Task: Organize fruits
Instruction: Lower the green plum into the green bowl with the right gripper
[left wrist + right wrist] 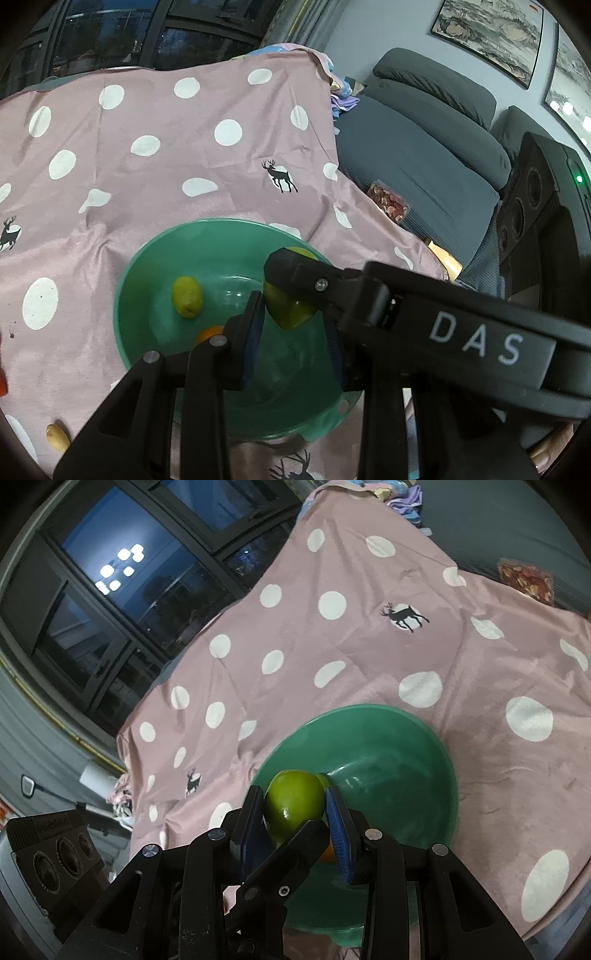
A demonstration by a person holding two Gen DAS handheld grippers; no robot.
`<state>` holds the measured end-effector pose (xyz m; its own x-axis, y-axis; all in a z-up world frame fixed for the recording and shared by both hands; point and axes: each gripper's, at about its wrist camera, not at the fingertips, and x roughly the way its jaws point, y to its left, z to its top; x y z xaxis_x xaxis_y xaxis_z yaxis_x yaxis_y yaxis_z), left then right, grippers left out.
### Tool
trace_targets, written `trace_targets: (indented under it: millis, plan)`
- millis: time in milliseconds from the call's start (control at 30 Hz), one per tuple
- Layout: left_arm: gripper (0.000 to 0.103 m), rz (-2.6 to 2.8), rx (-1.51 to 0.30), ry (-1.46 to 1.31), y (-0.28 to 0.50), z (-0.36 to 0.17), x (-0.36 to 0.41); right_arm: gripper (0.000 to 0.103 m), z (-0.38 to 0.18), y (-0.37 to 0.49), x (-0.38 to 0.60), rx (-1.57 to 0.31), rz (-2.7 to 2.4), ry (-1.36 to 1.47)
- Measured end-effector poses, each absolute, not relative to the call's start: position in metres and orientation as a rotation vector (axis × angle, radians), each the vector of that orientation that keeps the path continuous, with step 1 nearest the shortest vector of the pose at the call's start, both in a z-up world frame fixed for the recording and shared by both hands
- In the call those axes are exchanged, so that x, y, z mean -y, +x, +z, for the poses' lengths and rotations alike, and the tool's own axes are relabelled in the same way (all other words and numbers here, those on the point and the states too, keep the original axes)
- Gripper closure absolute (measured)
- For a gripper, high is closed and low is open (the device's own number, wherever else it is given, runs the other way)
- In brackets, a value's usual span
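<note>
The right gripper [295, 808] is clamped on a green apple [292, 802], one blue-padded finger pressed to each side of the fruit, and it holds the apple over the near part of a green bowl [424, 738]. In the left wrist view the same apple [290, 308] appears gripped at the tip of the right gripper [291, 280], which reaches in from the right side with the letters "DAS" on its body. The left gripper [293, 339] sits over the bowl [147, 266] with its fingers spread apart and nothing between them; the apple lies just ahead of its fingertips. Inside the bowl rest a small yellow-green fruit [187, 297] on the far left of the basin and an orange fruit [208, 333], partly hidden behind the left gripper's finger. The bowl stands on a pink cloth [147, 177] with white dots and black deer figures. A small yellowish fruit [57, 436] lies on the cloth well apart from the bowl, at the lower left edge of the left wrist view. A grey sofa [424, 147] stands beyond the cloth, with a clear box of reddish food [388, 200] on its seat.
</note>
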<state>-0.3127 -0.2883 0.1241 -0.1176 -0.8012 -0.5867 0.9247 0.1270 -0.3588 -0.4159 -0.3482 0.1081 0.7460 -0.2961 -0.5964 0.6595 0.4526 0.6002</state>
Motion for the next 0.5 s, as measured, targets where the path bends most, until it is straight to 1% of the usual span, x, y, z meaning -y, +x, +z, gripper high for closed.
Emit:
trace_targets:
  millis: [500]
  plan:
    - [0.071, -1.522, -0.877, 0.203, -0.314, 0.111, 0.299, 0.066, 0.098, -0.421, 0.357, -0.477, -0.675, 0.963]
